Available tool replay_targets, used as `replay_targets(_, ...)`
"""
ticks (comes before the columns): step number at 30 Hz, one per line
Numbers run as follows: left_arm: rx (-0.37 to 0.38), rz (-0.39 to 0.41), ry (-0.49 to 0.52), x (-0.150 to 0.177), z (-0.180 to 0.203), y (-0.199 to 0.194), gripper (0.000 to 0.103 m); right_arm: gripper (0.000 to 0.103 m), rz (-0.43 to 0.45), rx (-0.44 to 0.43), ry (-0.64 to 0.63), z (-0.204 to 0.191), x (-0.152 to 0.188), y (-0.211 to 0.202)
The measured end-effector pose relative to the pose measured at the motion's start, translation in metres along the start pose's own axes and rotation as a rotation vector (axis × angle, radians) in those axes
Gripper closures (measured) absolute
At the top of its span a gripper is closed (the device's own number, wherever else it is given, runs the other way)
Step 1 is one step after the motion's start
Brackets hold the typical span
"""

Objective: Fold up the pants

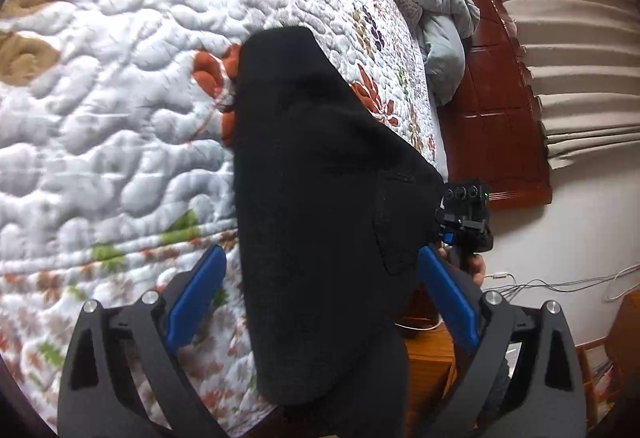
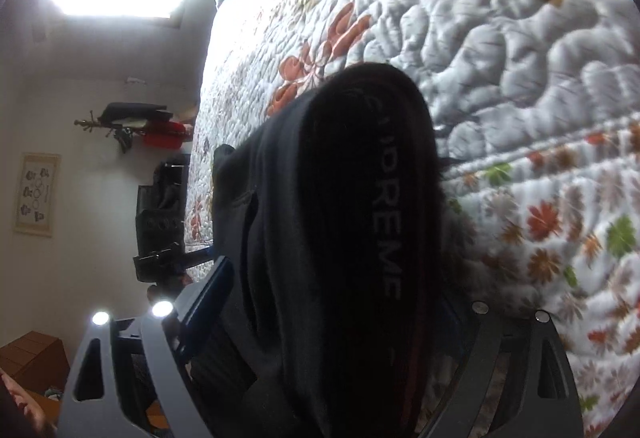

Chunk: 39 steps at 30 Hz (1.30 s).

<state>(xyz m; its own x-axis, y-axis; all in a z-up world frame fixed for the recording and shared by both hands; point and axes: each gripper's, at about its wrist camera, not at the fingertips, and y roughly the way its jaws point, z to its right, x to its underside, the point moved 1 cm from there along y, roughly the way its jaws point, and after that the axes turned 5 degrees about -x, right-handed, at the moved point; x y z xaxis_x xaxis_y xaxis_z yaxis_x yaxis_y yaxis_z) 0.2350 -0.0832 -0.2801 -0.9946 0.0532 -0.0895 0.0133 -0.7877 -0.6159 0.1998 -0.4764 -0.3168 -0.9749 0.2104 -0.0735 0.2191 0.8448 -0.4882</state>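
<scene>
Pants (image 1: pixel 320 198) lie between both tongs' spread jaws

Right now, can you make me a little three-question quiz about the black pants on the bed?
1. True or false: the black pants lie on a flowery quilt.
2. What wraps the right gripper? A) a towel B) the pants' waistband C) nothing
3. Fill in: the left gripper's blue pads sit on both ___ of the pants.

Key: 1 true; 2 B; 3 sides.
</scene>
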Motion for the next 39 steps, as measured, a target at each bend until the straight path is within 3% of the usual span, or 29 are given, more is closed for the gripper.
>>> replay_targets(5,0.023,-0.015,-0.01,-0.002,0.001,0.015,0.007,0.01,-0.02,-0.022,-0.012,-0.006,-0.002,0.006)
replay_targets(7,0.017,-0.029,-0.002,-0.002,0.002,0.021,0.007,0.016,-0.018,0.024,-0.007,-0.005,-0.003,0.007)
replay_targets(8,0.01,-0.034,0.004,-0.002,0.002,0.023,0.007,0.027,-0.025,0.056,-0.003,-0.004,-0.004,0.009)
replay_targets(9,0.001,-0.038,0.009,-0.001,0.003,0.023,0.007,0.029,-0.026,0.052,-0.004,-0.004,-0.004,0.01)
replay_targets(14,-0.026,-0.033,0.019,-0.003,0.013,0.025,0.011,0.026,-0.026,0.065,-0.028,-0.015,0.001,0.012)
replay_targets(16,-0.09,-0.026,0.05,-0.002,0.018,0.026,0.034,0.036,-0.02,0.089,-0.048,-0.02,0.004,0.015)
replay_targets(18,-0.123,-0.03,0.053,-0.003,0.015,0.027,0.05,0.056,-0.012,0.088,-0.048,-0.02,0.006,0.015)
replay_targets(21,-0.114,-0.02,0.036,-0.004,0.007,0.021,0.06,0.064,0.006,0.105,-0.073,-0.031,0.013,0.014)
replay_targets(28,-0.118,0.019,0.066,-0.004,0.016,0.012,0.073,0.068,0.034,0.156,-0.12,-0.074,0.017,0.014)
replay_targets(34,-0.126,0.047,0.104,-0.002,0.029,-0.01,0.074,0.069,0.03,0.184,-0.177,-0.123,0.019,0.026)
replay_targets(39,-0.139,0.104,0.125,-0.008,0.027,-0.052,0.074,0.069,0.029,0.171,-0.236,-0.165,0.001,0.047)
